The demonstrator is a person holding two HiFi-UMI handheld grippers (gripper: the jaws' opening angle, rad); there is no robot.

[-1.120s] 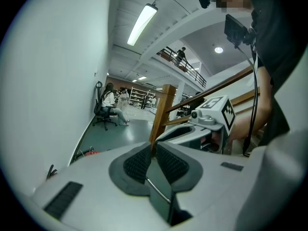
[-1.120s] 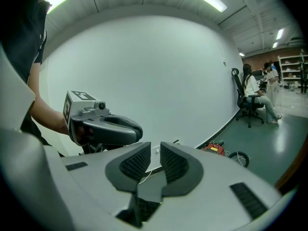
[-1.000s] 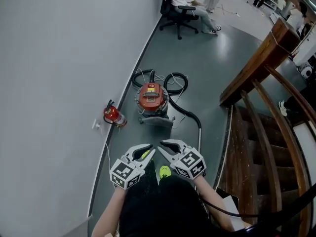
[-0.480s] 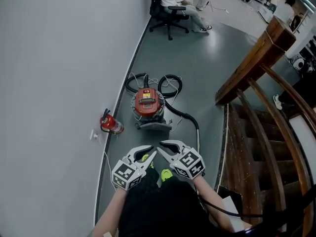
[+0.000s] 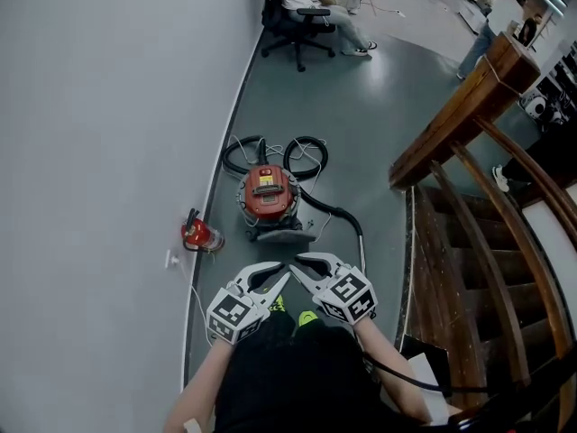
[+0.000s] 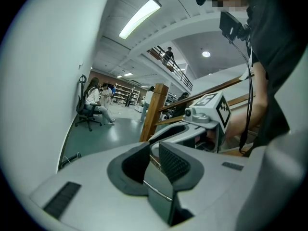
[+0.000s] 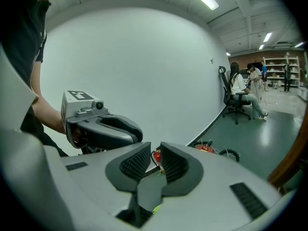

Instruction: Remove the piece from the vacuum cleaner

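Note:
The red canister vacuum cleaner (image 5: 268, 192) stands on the grey floor by the wall, some way ahead of me. Its black hose (image 5: 338, 213) curves right into a thin wand (image 5: 364, 246), and more hose is coiled behind it (image 5: 306, 147). My left gripper (image 5: 278, 272) and right gripper (image 5: 297, 262) hang side by side in front of my body, far short of the vacuum. Each shows a narrow gap between its pads with nothing in it, in the left gripper view (image 6: 155, 150) and the right gripper view (image 7: 155, 160). The vacuum (image 7: 206, 148) appears small beyond the right jaws.
A red fire extinguisher (image 5: 200, 235) lies by the wall left of the vacuum. A wooden staircase with a railing (image 5: 469, 106) fills the right side. A person sits on an office chair (image 5: 293, 12) farther down the floor, and others stand beyond.
The head view has shifted: the vacuum and extinguisher now sit slightly lower and more to the left. Both grippers keep the same pose in front of my body.

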